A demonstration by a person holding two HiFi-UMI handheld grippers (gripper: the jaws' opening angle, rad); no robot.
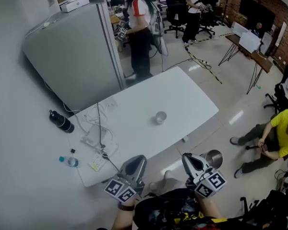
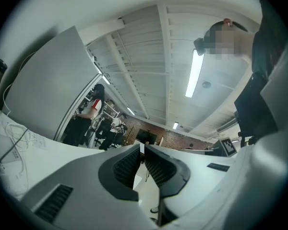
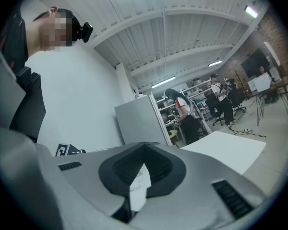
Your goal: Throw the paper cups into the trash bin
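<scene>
A single pale paper cup (image 1: 160, 117) stands upright near the middle of the white table (image 1: 182, 97). On the floor past the table's near right corner sits a round metal trash bin (image 1: 213, 158). My left gripper (image 1: 139, 157) (image 2: 142, 146) is held low by the table's near edge, its jaws shut with nothing between them. My right gripper (image 1: 186, 155) (image 3: 144, 145) hovers beside the bin, also shut and empty. Both are well short of the cup. Neither gripper view shows the cup or the bin.
White cables and a power strip (image 1: 99, 139) clutter the table's left end. On the floor at left lie a black bottle (image 1: 61, 121) and a small water bottle (image 1: 69, 161). A grey cabinet (image 1: 72, 51) stands behind the table. People stand at the back; one in yellow (image 1: 278, 133) sits at right.
</scene>
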